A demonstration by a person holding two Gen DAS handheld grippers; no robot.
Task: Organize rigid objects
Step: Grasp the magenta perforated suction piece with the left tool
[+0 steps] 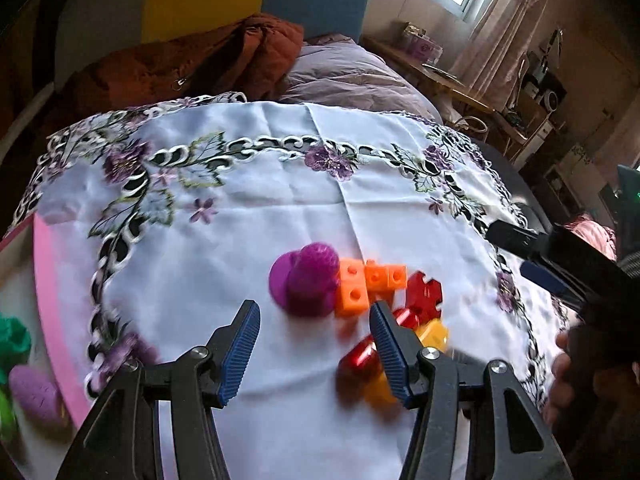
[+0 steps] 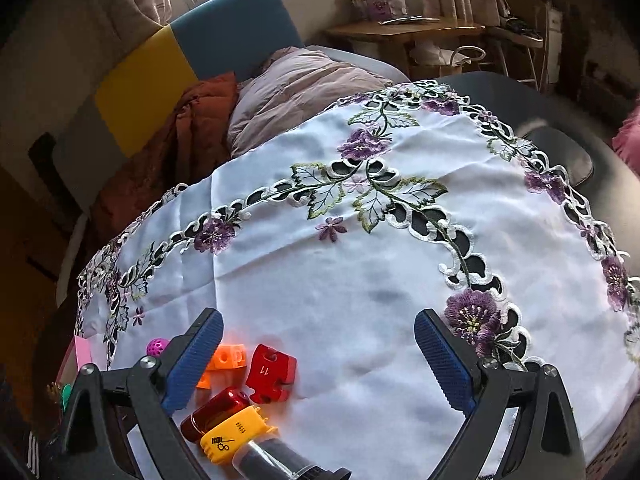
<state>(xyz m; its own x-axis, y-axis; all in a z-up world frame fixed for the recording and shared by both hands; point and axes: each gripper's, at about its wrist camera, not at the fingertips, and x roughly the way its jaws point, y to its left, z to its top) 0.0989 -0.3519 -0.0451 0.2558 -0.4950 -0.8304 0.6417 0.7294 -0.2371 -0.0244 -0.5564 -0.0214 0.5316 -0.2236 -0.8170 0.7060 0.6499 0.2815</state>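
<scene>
A cluster of toys lies on the white embroidered cloth (image 1: pixel 280 200). It holds a purple hat-shaped toy (image 1: pixel 308 280), orange linked cubes (image 1: pixel 370 284), a red puzzle piece (image 1: pixel 424 290), a red cylinder (image 1: pixel 358 356) and a yellow piece (image 1: pixel 434 334). My left gripper (image 1: pixel 315 306) stands open just short of the purple toy, and its right finger partly hides the red cylinder. In the right wrist view the orange cubes (image 2: pixel 228 356), red puzzle piece (image 2: pixel 270 372), red cylinder (image 2: pixel 216 410) and yellow piece (image 2: pixel 236 434) lie beside the left finger of my right gripper (image 2: pixel 318 316). It is open over bare cloth.
A pink box (image 1: pixel 48 300) at the cloth's left edge holds green and purple items. A clear tube (image 2: pixel 276 460) lies near the yellow piece, and a small purple ball (image 2: pixel 156 346) sits behind the left finger. A bed with a brown coat (image 1: pixel 224 52) lies behind. The dark table edge (image 2: pixel 568 152) runs along the right.
</scene>
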